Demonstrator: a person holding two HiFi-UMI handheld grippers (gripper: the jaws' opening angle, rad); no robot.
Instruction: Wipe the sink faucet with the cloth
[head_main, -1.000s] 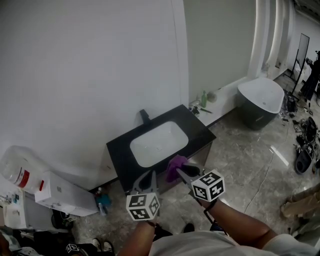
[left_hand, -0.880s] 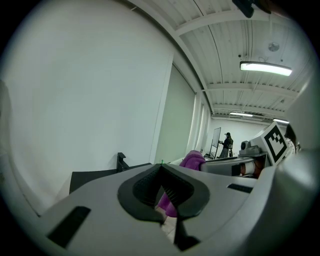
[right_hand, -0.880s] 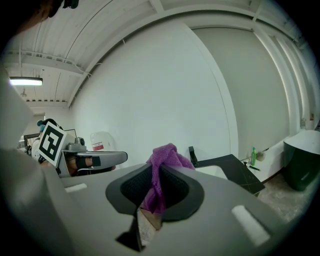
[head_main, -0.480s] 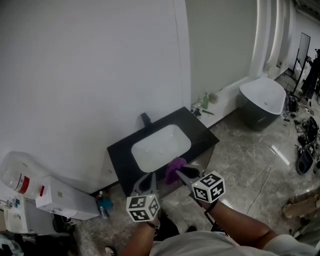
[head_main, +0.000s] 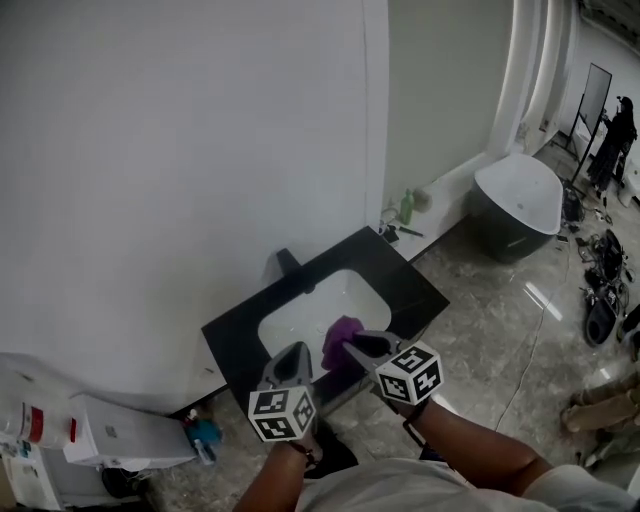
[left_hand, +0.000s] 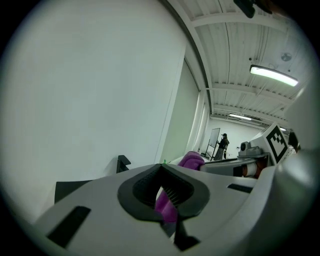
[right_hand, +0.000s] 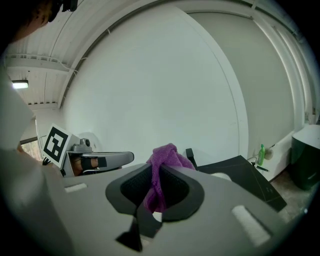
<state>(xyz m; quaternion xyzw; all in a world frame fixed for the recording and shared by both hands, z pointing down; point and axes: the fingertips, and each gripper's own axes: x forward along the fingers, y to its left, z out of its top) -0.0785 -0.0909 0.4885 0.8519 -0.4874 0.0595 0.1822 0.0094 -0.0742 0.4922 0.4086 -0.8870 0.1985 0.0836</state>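
Note:
A black faucet (head_main: 287, 262) stands at the back of a white basin (head_main: 305, 308) set in a black vanity top (head_main: 400, 275). My right gripper (head_main: 352, 347) is shut on a purple cloth (head_main: 341, 340), which hangs over the basin's front rim. In the right gripper view the cloth (right_hand: 167, 156) bunches up out of the jaws, with the faucet (right_hand: 190, 155) just behind it. My left gripper (head_main: 292, 358) hovers beside it over the vanity's front edge, shut with nothing held. In the left gripper view the faucet (left_hand: 122, 162) shows at left and the cloth (left_hand: 191, 160) at right.
A dark freestanding tub (head_main: 520, 205) stands at the right, with a green bottle (head_main: 407, 206) on the ledge beside the vanity. White boxes (head_main: 115, 432) lie on the floor at lower left. A person (head_main: 610, 140) stands far right near clutter (head_main: 600, 290).
Both grippers have moved forward toward the vanity. The cloth now hangs over the basin's front rim instead of in front of the cabinet.

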